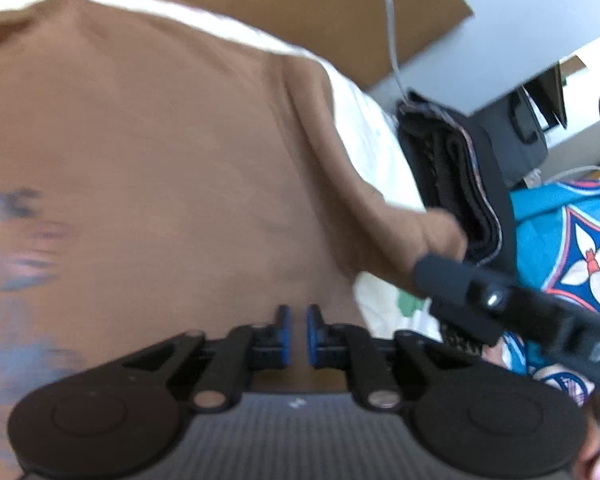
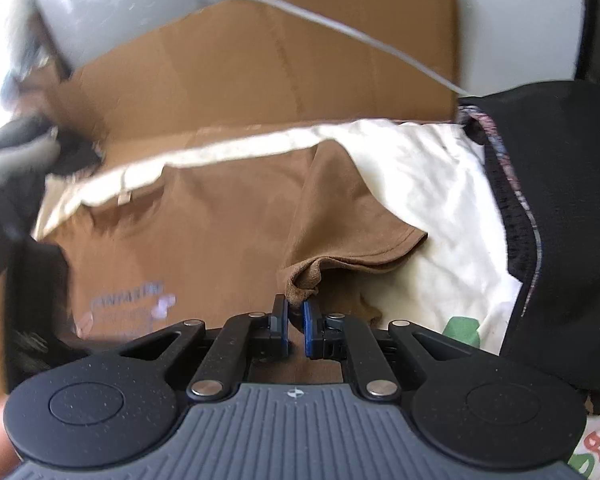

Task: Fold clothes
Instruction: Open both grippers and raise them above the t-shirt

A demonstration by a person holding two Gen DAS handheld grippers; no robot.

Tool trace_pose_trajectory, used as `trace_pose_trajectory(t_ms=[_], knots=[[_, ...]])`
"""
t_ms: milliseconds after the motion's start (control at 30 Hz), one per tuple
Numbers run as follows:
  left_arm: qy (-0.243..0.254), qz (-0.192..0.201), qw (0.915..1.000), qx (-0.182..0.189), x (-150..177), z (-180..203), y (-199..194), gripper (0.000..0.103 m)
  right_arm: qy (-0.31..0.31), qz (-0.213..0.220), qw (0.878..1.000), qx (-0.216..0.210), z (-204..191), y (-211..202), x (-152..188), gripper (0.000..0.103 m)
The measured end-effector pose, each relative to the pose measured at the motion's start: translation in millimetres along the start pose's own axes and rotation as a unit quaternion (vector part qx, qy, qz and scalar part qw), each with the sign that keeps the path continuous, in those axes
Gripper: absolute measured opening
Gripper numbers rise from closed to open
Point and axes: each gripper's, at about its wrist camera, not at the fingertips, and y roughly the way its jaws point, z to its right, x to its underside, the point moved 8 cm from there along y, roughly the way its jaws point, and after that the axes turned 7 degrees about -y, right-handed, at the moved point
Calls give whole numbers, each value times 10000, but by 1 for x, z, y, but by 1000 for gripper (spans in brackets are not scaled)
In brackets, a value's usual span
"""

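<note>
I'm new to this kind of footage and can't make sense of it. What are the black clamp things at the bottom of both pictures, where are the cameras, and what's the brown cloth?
Each picture comes from a camera mounted on a handheld gripper, looking forward along its two blue-padded fingers. A person holds one such tool in each hand; there is no robot arm. The left camera shows the left gripper, its pads nearly together over a brown T-shirt; whether they pinch cloth is unclear. The right camera shows the right gripper pinching a bunched fold near the shirt's sleeve. The shirt lies spread on a white sheet, with dark folded fabric to the right and cardboard behind. The left picture is blurred.
</note>
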Motion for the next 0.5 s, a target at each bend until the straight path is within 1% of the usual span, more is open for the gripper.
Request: trace_pose_trajectory(t_ms=[100,167,200,233,300,367,433,500], knots=[[-61,236,9996,-132,-4,-17,-27,16,-276,-348,9989,172,-9,11,12,9],[-114,391,9990,-165,-7,-26,-40,18,-443,-560,9973,186,-15,14,18,13],[-124,466,9987,-176,-9,-29,-46,21,-537,-633,9964,182,-19,12,20,25],[-84,528,9984,-181,-12,-32,-51,25,-635,-700,9954,180,-23,10,22,33],[-56,614,9979,-217,-18,-38,-63,28,-759,-783,9939,177,-27,1,22,38],[-264,674,9970,-268,-26,-47,-76,28,-812,-842,9930,170,-30,-8,21,39],[-396,749,9960,-272,-35,-48,-83,29,-815,-830,9931,154,-32,-20,18,39],[-276,722,9963,-388,-38,-46,-91,30,-784,-816,9934,170,-32,-31,12,40]])
